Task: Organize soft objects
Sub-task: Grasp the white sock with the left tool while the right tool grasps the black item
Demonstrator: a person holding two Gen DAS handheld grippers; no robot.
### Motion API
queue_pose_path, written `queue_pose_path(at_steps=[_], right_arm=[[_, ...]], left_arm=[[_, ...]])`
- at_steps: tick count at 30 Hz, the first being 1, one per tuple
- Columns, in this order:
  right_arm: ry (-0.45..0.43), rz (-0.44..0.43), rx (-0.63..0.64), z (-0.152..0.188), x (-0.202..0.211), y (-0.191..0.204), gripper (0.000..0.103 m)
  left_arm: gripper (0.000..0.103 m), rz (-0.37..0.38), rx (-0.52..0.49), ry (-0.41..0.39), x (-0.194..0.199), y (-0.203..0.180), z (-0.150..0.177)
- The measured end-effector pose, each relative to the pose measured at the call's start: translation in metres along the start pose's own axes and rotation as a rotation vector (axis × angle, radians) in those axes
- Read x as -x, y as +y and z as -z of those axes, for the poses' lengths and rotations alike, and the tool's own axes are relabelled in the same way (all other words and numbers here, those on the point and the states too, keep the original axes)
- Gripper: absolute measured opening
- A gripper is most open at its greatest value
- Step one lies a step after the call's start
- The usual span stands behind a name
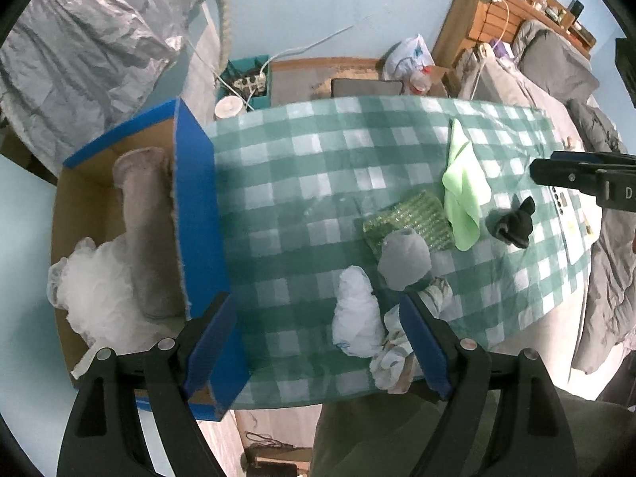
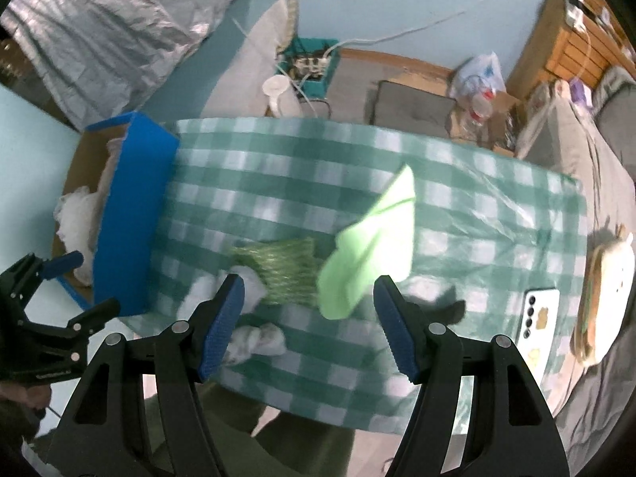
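Right wrist view shows the right gripper (image 2: 308, 320) with jaws apart above the light green cloth (image 2: 369, 246), which lies at 1 o'clock on the checkered surface (image 2: 278, 183), probably light and limp, best pinched at its bunched near edge.

A bedroom with pale blue walls (image 1: 302, 4); a table under a green-and-white checked cloth (image 1: 302, 183) fills the middle; beyond its far edge, grey floor (image 2: 353, 79) with a wooden skirting board (image 2: 397, 57); a teal crate (image 1: 248, 79) of power strips sits at the far wall, a white cable running up from it; crinkled silver sheeting (image 1: 87, 39) hangs far left; a wooden headboard shelf (image 1: 501, 12) stands far right, above a bed with grey bedding (image 1: 556, 63); a dark cushion (image 2: 413, 109) lies on the floor.
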State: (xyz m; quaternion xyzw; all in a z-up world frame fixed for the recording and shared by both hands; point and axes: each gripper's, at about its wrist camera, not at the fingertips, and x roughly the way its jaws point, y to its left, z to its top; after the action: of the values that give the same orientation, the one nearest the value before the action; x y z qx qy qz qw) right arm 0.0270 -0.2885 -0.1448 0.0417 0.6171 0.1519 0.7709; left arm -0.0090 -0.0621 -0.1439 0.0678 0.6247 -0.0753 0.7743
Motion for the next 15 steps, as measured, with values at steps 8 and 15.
queue_pose_path(at_steps=[8, 15], right_arm=[[0.010, 0.016, -0.056, 0.017, -0.012, -0.042, 0.068], [0.030, 0.041, -0.084, 0.032, -0.035, -0.076, 0.068]], left_arm=[[0.085, -0.011, 0.005, 0.051, -0.031, -0.010, 0.000], [0.085, -0.004, 0.027, 0.099, -0.059, -0.010, -0.003]])
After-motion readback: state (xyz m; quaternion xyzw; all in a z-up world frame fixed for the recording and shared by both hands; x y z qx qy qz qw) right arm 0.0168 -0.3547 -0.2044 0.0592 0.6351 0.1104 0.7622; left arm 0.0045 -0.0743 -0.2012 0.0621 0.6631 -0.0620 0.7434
